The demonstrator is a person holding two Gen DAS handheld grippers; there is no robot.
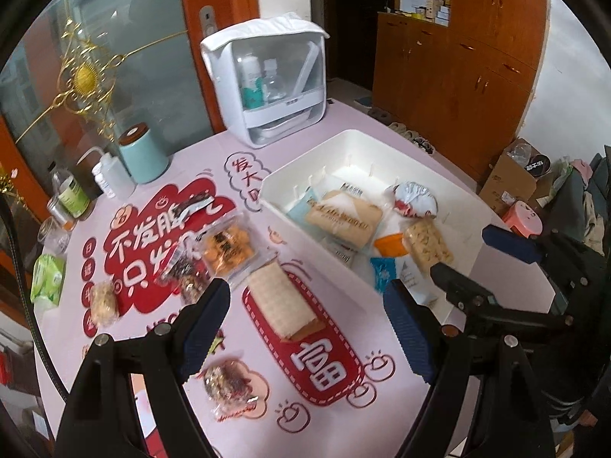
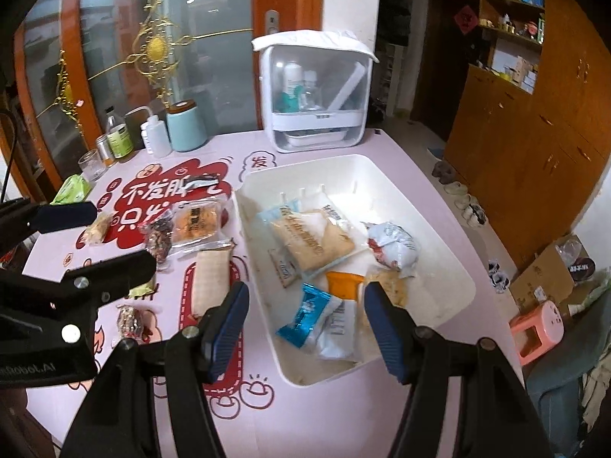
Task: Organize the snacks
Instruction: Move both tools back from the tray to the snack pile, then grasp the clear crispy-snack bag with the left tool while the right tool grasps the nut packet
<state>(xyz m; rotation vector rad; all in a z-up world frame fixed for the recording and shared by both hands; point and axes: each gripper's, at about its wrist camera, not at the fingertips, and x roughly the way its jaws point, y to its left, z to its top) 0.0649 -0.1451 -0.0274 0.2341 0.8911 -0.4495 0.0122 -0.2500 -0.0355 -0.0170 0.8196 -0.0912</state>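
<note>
A white bin (image 1: 294, 168) (image 2: 450, 267) on the pink table holds several snack packets, among them a tan biscuit pack (image 1: 343, 221) (image 2: 313, 240) and a blue packet (image 2: 305, 315). On the table left of it lie a wafer pack (image 1: 280, 297) (image 2: 210, 278), an orange cracker pack (image 1: 229, 248) (image 2: 196, 219), a nut pack (image 1: 229, 381) (image 2: 131, 320) and others. My left gripper (image 1: 305, 328) is open and empty above the wafer pack. My right gripper (image 2: 301, 324) is open and empty over the bin's near end; it also shows in the left wrist view (image 1: 477, 255).
A white cosmetics case (image 1: 267, 76) (image 2: 317, 91), a teal canister (image 1: 143, 156) (image 2: 185, 126), a squeeze bottle (image 1: 109, 175), jars and a green tissue pack (image 1: 47, 278) stand along the table's far and left edges. Wooden cabinets and a pink stool (image 2: 538, 328) are to the right.
</note>
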